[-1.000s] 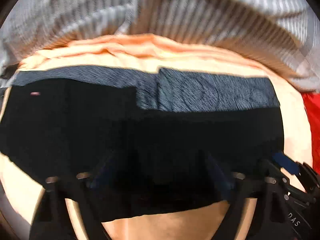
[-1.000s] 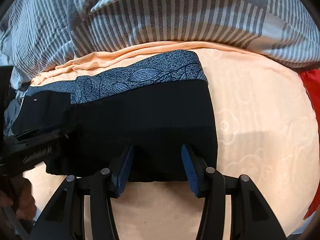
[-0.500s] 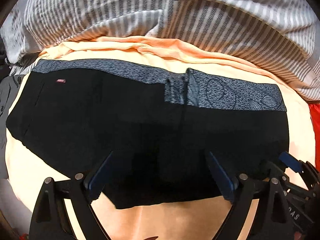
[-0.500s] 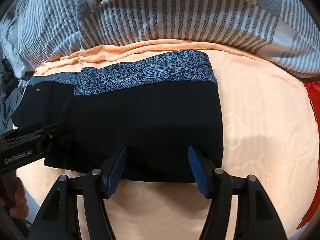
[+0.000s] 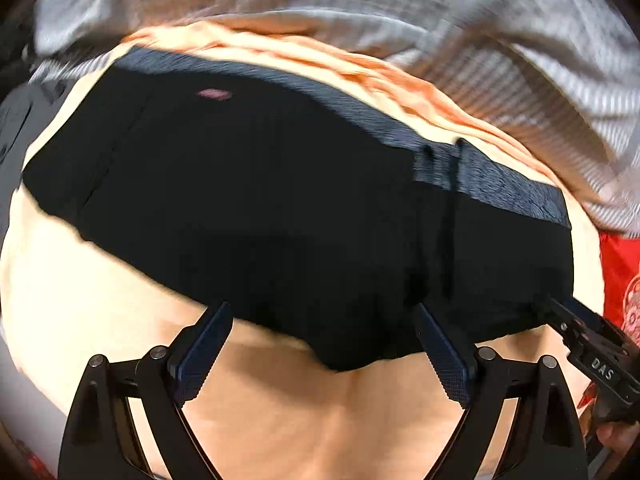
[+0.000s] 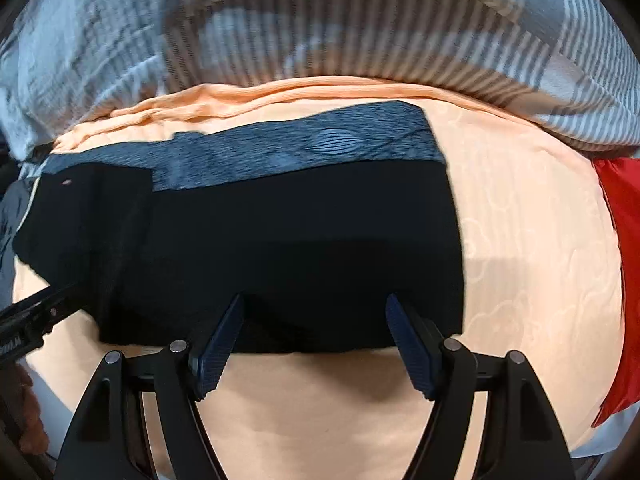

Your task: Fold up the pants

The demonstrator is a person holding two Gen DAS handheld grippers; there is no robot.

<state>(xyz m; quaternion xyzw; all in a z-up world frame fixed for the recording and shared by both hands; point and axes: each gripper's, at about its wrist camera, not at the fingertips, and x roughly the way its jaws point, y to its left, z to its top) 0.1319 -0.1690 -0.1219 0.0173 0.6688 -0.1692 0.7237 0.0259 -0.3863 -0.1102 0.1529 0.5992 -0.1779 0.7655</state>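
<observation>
Black pants (image 5: pixel 280 208) with a grey-blue patterned band (image 5: pixel 500 184) along the far edge lie flat and folded on a peach bed sheet (image 5: pixel 360 420). They also show in the right wrist view (image 6: pixel 280 240). My left gripper (image 5: pixel 320 344) is open and empty, just in front of the pants' near edge. My right gripper (image 6: pixel 316 328) is open and empty, at the near edge of the pants' right part. The right gripper's body shows at the right in the left wrist view (image 5: pixel 592 356). The left gripper's body shows at the left in the right wrist view (image 6: pixel 32 312).
A grey and white striped duvet (image 6: pixel 320 20) is bunched along the far side of the bed. A red cloth (image 6: pixel 624 248) lies at the right edge. Bare peach sheet (image 6: pixel 532 240) lies right of the pants. A dark garment (image 5: pixel 16 120) lies at the far left.
Both grippers have pulled back toward me from the pants; their fingers were over the fabric and now stand at its near edge. The left view has swung left.
</observation>
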